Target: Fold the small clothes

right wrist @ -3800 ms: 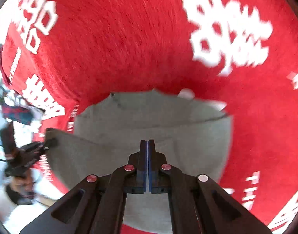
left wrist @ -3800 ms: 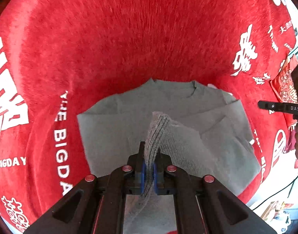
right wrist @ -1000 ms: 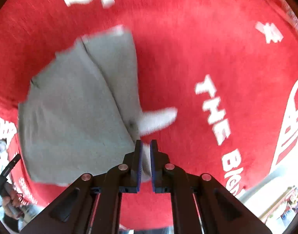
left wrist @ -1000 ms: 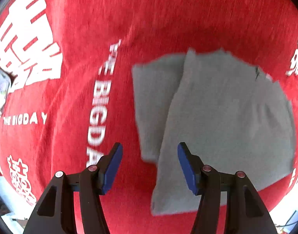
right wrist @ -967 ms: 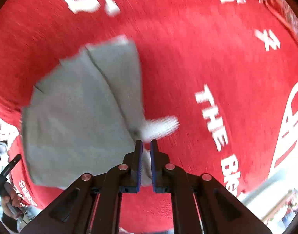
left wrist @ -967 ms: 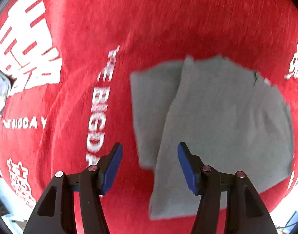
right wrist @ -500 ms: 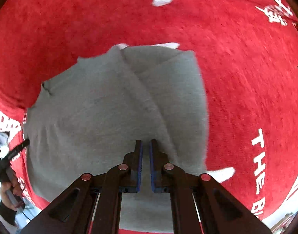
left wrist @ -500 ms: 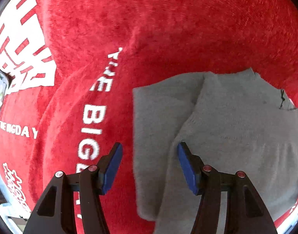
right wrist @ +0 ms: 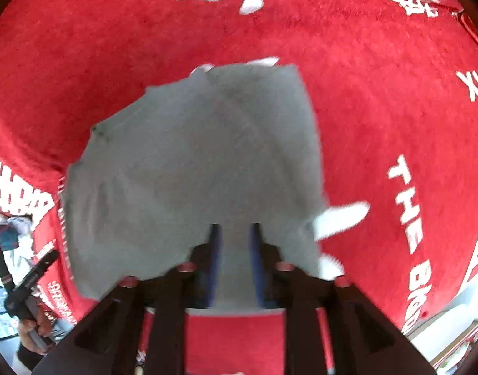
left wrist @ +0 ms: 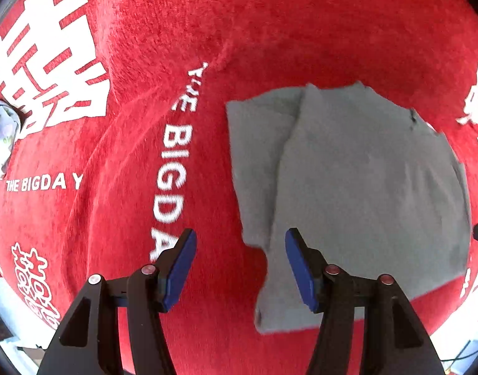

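A small grey knitted top (left wrist: 357, 187) lies folded on the red cloth, one flap laid over the other. My left gripper (left wrist: 240, 243) hangs open above the top's left lower corner, with bare red cloth and a grey edge between its blue pads (left wrist: 181, 262). In the right wrist view the same grey top (right wrist: 192, 162) fills the middle. My right gripper (right wrist: 234, 234) is above its near edge and its jaws are opening, blurred, with grey fabric lying under the gap and nothing pressed. A white label (right wrist: 342, 218) sticks out at the top's right corner.
The red plush cloth (left wrist: 120, 187) with white lettering covers the whole surface. A person's hand with the other gripper (right wrist: 26, 284) shows at the lower left of the right wrist view. The cloth's edge and floor clutter (right wrist: 451, 328) lie at the lower right.
My right gripper's jaws have parted after being shut, and it has shifted over the top's near edge. The left gripper swung in and back, and has stayed open.
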A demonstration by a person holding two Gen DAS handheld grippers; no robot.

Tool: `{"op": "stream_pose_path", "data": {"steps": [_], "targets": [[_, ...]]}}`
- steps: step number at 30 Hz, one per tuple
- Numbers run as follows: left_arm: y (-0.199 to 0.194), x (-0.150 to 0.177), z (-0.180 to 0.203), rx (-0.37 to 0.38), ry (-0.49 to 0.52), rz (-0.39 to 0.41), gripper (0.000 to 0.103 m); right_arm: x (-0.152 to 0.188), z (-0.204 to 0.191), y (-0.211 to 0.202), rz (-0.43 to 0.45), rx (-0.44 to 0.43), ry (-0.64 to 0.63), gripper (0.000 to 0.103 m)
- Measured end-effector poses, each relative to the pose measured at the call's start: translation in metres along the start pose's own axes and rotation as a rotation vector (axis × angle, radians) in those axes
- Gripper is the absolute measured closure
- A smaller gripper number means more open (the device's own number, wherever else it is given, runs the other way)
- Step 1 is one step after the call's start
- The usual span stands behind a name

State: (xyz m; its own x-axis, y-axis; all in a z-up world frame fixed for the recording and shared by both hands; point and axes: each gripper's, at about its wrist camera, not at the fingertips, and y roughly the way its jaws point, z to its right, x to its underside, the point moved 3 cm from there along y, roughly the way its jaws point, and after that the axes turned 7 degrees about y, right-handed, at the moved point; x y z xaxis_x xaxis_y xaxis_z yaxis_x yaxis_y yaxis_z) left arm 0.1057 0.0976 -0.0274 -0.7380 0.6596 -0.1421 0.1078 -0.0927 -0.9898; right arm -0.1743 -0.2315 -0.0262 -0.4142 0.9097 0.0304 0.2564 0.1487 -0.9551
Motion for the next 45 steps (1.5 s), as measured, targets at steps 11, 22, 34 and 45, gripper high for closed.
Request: {"op": "stream_pose_path", "data": {"steps": [11,22,34,45], "targets": [[-0.009,0.026,0.0,0.044,-0.071,0.007,0.001,0.062,-0.053,0.023,-0.11,-0.122,-0.027,0.025],[-0.002,0.029,-0.045,-0.068,-0.154,0.0,0.001,0.117,-0.174,0.088,-0.232,-0.246,-0.164,0.026],[0.014,0.046,-0.066,-0.061,-0.158,-0.042,0.001,0.172,-0.251,0.149,-0.3,-0.118,-0.462,0.092],[0.021,0.046,-0.062,-0.026,-0.138,-0.05,0.001,0.162,-0.193,0.123,-0.369,-0.237,-0.23,0.051]]}}
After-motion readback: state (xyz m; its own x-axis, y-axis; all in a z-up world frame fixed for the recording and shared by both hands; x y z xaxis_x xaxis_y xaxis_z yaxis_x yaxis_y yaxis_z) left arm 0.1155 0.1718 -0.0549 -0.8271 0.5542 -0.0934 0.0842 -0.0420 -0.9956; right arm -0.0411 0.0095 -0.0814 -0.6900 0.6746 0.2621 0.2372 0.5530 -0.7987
